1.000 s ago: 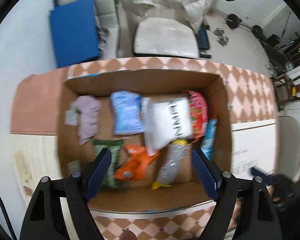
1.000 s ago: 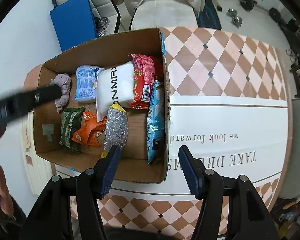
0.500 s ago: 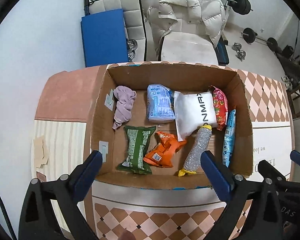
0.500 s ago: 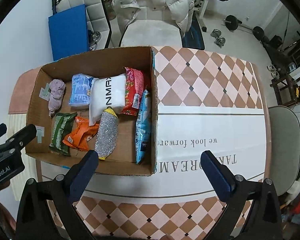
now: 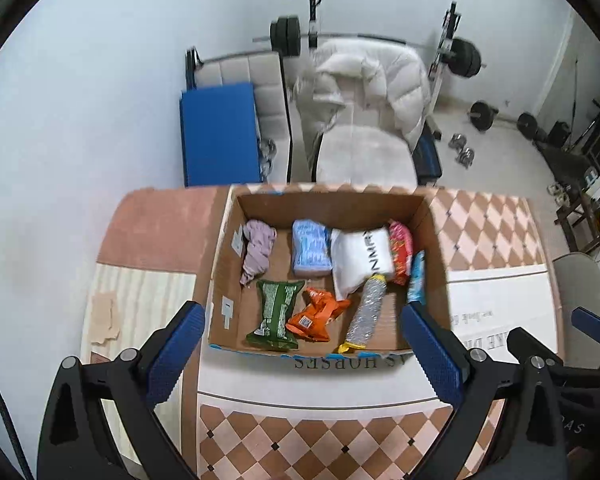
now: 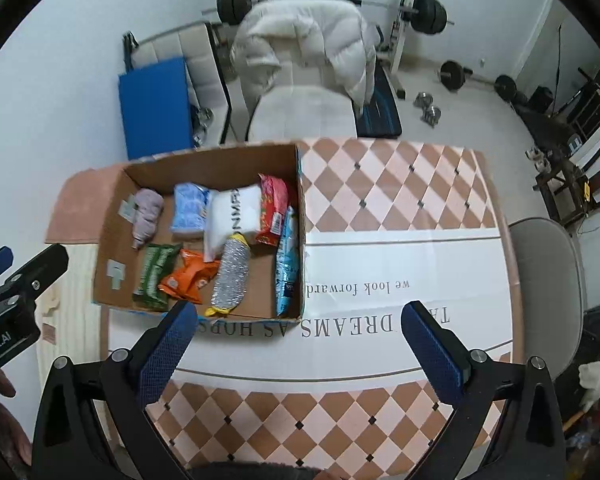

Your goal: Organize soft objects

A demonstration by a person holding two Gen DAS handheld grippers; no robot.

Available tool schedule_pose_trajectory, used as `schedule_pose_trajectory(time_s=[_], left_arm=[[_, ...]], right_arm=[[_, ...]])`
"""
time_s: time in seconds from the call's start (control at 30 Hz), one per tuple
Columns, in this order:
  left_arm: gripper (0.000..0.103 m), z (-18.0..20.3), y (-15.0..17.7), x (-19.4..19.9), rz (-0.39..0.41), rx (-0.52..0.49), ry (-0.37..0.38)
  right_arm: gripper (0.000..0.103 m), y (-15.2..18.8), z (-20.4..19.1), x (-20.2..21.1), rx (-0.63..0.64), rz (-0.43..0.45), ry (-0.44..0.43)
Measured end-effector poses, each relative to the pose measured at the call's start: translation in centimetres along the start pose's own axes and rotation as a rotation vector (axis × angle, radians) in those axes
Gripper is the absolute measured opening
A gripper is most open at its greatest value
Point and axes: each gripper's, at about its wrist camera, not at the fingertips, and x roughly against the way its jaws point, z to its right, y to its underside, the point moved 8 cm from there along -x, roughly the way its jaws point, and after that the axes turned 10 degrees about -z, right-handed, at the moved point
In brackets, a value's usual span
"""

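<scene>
Eight soft items lie inside one open cardboard box (image 5: 220,280) on the patterned table (image 5: 496,236), and none is held. Biggest is the single white pillow-like pack (image 5: 362,258) at the back, probably light and squashy, best pinched across its middle. Beside it lie one red snack bag (image 5: 401,250) and one pale blue wrapped pack (image 5: 310,250); a long blue packet (image 6: 287,256) stands on edge against the right wall. In front lie one green packet (image 5: 276,314), one silver mesh scourer (image 5: 367,312) with yellow ends, and one crumpled orange bag (image 5: 314,314). All look light, and the film wrappers may be slick, so a firm grip across the body seems safer than a corner. Smallest is one limp lilac cloth (image 5: 257,250), which should bunch wherever it is taken. The left gripper (image 5: 302,344) and right gripper (image 6: 298,340) hover above the box's near edge, jaws spread wide and empty, having just been opening.
</scene>
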Motion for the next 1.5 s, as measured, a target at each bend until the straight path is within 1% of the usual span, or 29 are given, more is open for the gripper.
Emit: schedule_pose_trajectory(time_s=[0.17, 0.27, 0.43, 0.57, 0.67, 0.73, 0.87, 1.0, 1.17, 1.33, 1.5], left_arm=[[0.101, -0.3, 0.8, 4.3, 0.047, 0.013, 0.029], [0.101, -0.4, 1.5, 6.5, 0.069, 0.008, 0.028], [0.101, -0.3, 2.9, 8.7, 0.082, 0.001, 0.029], [0.101, -0.1, 4.0, 9.3, 0.061, -0.004, 0.043], [0.101, 0.0, 4.5, 9.7, 0.051, 0.0, 0.065], [0.101, -0.1, 4.7, 10.1, 0.058, 0.003, 0.069], [0.101, -0.3, 4.8, 10.4, 0.075, -0.003, 0.052], [0.101, -0.4, 4.5, 10.5, 0.104, -0.01, 0.014], [0.102, -0.8, 4.4, 10.1, 0.112, 0.001, 0.019], [0.102, -1.3, 4.3, 9.8, 0.111, 0.016, 0.006], [0.102, -1.4, 4.5, 9.5, 0.102, 0.022, 0.009]], right_arm=[[0.103, 1.6, -0.1, 5.7, 0.025, 0.09, -0.009], [0.103, 2.4, 0.1, 8.5, 0.028, 0.127, -0.007], [0.103, 3.6, 0.4, 11.4, 0.035, 0.16, -0.008], [0.103, 4.8, 0.5, 13.1, 0.032, 0.17, -0.016], [0.103, 5.5, 0.3, 13.8, 0.041, 0.171, -0.018], [0.103, 5.8, 0.2, 14.2, 0.049, 0.175, -0.016], [0.103, 5.9, 0.1, 14.4, 0.058, 0.185, 0.006], [0.103, 5.5, 0.2, 14.0, 0.044, 0.196, 0.029], [0.103, 4.8, 0.3, 13.3, 0.038, 0.199, 0.06], [0.103, 4.6, 0.3, 12.7, 0.031, 0.194, 0.067], [0.103, 4.5, 0.3, 12.4, 0.033, 0.189, 0.07]])
